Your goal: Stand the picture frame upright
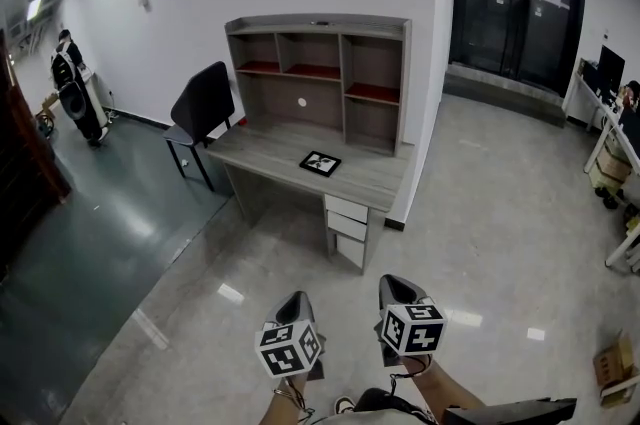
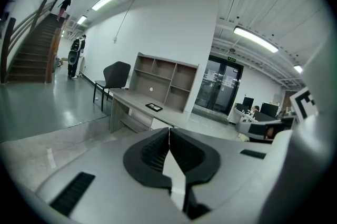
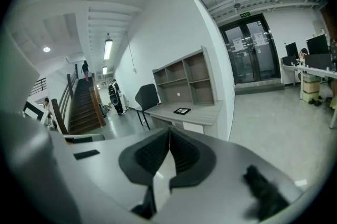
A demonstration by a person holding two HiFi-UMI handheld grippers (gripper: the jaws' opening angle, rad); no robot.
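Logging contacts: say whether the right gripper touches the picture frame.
Apart. Head view: right gripper hangs over floor, picture frame lies on the desk beyond.

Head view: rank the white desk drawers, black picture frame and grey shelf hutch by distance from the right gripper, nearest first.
1. White desk drawers: ahead and left of the right gripper.
2. Black picture frame: lying flat, behind the drawers.
3. Grey shelf hutch: rearmost, standing behind the frame.
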